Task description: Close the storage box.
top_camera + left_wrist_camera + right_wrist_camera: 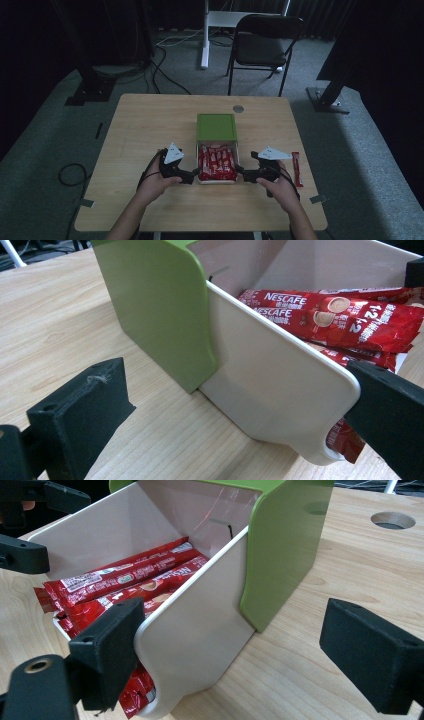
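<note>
1. While both grippers sit at the drawer (217, 179), we see it pulled out toward the person from a green box (216, 127) at mid-tabletop (150, 120).
2. We see the drawer packed with red sachets (217, 163); in the left gripper view they read Nescafe (345, 315).
3. Left gripper (194, 175) is at the drawer's left front corner, jaws spread wide. In its own view one jaw is out over bare wood and the other is at the drawer's rounded front corner; we cannot tell if it touches.
4. Right gripper (241, 173) is at the right front corner, jaws also spread. In its own view they straddle the drawer's side wall (200, 630): one inside by the sachets, one well outside over the wood. Nothing gripped.
5. One loose sachet (296, 168) lies on the tabletop just right of the right gripper.
6. We see a round hole (238, 108) in the tabletop behind the box, to its right.
7. Behind the tabletop a black chair (265, 42) stands on the floor (50, 130).
</note>
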`<state>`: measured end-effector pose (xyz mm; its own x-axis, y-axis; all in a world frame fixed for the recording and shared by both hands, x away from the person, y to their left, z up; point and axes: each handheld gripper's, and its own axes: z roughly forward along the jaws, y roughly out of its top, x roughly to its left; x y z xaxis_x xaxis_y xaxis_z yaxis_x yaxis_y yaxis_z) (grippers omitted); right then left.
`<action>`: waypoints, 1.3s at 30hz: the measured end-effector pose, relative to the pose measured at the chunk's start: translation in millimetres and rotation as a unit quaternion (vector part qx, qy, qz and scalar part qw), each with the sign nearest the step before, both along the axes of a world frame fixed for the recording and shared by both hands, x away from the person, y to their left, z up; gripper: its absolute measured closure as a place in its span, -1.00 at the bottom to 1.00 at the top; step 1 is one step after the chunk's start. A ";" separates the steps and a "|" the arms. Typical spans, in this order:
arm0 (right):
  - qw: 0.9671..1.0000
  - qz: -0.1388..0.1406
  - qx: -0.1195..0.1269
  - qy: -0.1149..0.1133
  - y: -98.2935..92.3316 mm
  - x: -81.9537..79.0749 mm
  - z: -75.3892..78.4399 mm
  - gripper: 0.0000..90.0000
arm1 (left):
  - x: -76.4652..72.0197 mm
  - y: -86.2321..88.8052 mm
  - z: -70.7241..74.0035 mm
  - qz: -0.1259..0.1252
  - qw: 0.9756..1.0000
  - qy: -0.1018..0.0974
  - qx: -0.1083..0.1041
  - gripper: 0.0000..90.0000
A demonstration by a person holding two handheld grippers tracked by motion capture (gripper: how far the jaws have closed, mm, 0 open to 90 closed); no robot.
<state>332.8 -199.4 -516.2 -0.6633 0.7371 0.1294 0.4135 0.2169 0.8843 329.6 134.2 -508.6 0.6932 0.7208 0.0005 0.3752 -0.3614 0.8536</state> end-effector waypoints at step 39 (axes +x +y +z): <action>0.999 -0.033 0.008 -0.008 2.3 23.9 3.1 -0.75 | 23.1 -1.2 4.5 0.013 1.000 -0.010 0.000 -0.97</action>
<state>356.6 -197.2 -513.1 -0.6155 0.7771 0.1316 0.4130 0.1759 0.8936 352.7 133.0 -504.1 0.6735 0.7390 0.0141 0.3675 -0.3513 0.8611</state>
